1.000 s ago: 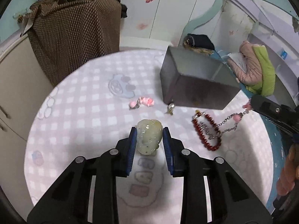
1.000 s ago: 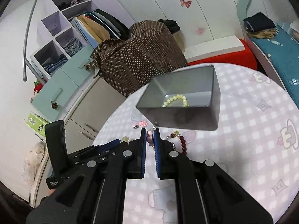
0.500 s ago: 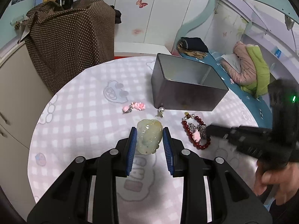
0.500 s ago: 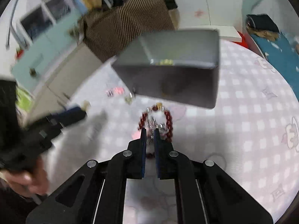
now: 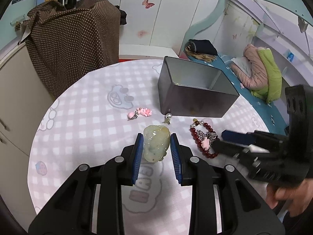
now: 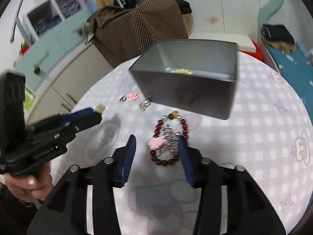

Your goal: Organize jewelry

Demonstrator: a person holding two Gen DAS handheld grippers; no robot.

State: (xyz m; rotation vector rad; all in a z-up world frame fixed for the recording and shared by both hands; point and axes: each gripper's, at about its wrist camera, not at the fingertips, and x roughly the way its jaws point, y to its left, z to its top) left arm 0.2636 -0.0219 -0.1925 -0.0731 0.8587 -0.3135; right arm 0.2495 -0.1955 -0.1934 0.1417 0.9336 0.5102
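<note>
My left gripper (image 5: 156,145) is shut on a pale green jade pendant (image 5: 156,144), held above the table; it also shows at the left of the right wrist view (image 6: 86,115). My right gripper (image 6: 157,148) is open, its jaws on either side of a dark red bead bracelet (image 6: 168,137) that lies on the table with a silver chain and pink charm (image 6: 156,143). The bracelet also shows in the left wrist view (image 5: 203,139). A grey metal box (image 5: 195,94) stands behind, holding a pale bead string (image 6: 180,70).
A pink charm (image 5: 139,113) and a small pearl earring (image 5: 168,117) lie in front of the box on the round checked tablecloth (image 5: 82,117). A brown dotted cloth-covered object (image 5: 74,39) stands beyond the table's far edge. A bed with clothes (image 5: 258,72) is at the right.
My right gripper came down with the chain and pink charm, opened and left them on the red bracelet. My left gripper keeps holding the jade pendant.
</note>
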